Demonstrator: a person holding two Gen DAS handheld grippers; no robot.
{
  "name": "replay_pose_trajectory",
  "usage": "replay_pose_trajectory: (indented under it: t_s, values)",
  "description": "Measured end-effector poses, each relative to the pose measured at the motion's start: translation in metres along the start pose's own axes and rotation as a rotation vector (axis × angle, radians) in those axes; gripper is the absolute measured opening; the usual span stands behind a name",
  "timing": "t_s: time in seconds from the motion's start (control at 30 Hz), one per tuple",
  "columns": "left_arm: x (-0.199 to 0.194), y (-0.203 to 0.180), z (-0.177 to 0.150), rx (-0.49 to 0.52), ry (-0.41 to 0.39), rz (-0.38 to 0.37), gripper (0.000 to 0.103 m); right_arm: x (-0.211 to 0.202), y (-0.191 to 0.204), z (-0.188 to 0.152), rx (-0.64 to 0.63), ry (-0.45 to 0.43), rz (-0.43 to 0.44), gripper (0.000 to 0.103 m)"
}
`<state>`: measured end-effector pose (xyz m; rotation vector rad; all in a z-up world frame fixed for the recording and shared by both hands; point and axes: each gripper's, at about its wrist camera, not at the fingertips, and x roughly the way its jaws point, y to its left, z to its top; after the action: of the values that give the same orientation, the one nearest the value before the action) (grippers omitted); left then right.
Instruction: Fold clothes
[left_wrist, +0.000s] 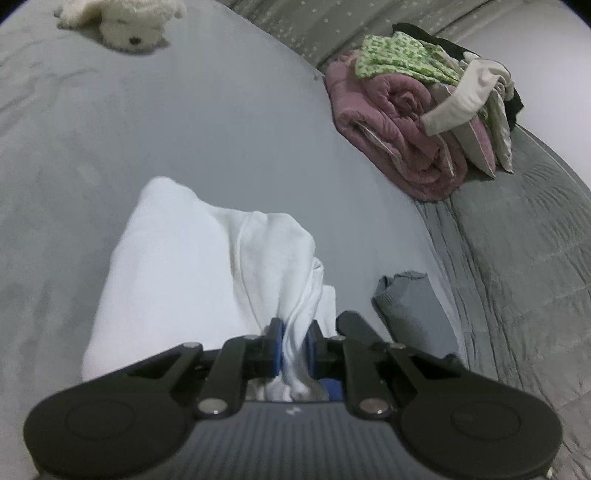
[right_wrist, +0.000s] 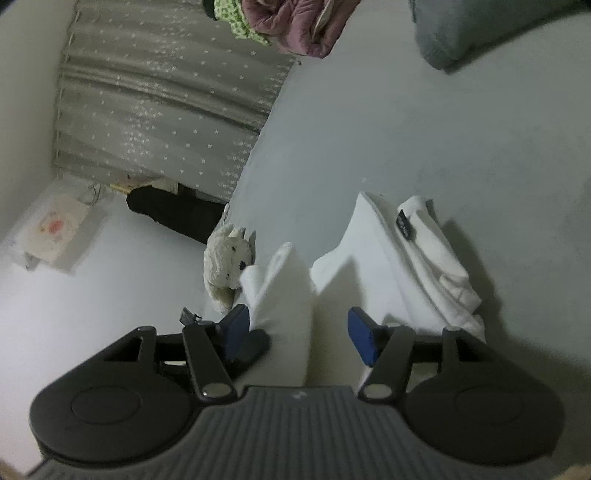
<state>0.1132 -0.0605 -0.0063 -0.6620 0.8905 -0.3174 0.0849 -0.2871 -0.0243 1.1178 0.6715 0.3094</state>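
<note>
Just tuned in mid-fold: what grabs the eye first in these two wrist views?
The white cotton garment dominates, spread on the pale grey bedsheet, with a bunched edge pinched in the left gripper. The right gripper stands open around another fold of it. Behind, a rolled pink quilt carries a heap of clothes, and a fluffy white toy dog lies far left.

A white garment (left_wrist: 192, 258), partly folded and bunched, lies on a pale grey bed (left_wrist: 203, 122), one edge lifted.
</note>
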Motion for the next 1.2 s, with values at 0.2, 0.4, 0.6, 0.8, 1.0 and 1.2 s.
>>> replay_pose_trajectory:
  t_s: [0.2, 0.4, 0.6, 0.8, 1.0, 1.2]
  values:
    - [0.014, 0.02, -0.008, -0.099, 0.084, -0.169, 0.017, -0.005, -0.004, 0.0, 0.029, -0.007, -0.003, 0.065]
    - [0.006, 0.025, -0.006, -0.095, 0.062, -0.175, 0.022, -0.008, -0.005, -0.001, 0.037, -0.007, -0.006, 0.065]
    - [-0.014, 0.032, 0.002, -0.059, 0.008, -0.144, 0.027, -0.009, 0.001, -0.006, -0.004, -0.005, -0.049, 0.065]
    - [-0.039, 0.05, 0.004, 0.027, -0.106, -0.062, 0.027, -0.001, 0.019, -0.025, -0.163, 0.029, -0.167, 0.065]
    - [-0.044, 0.073, -0.002, 0.096, -0.21, 0.001, 0.027, 0.009, 0.03, -0.047, -0.306, 0.062, -0.218, 0.039]
    - [-0.039, 0.076, -0.006, 0.149, -0.253, 0.01, 0.026, 0.014, 0.038, -0.049, -0.408, 0.042, -0.217, 0.025]
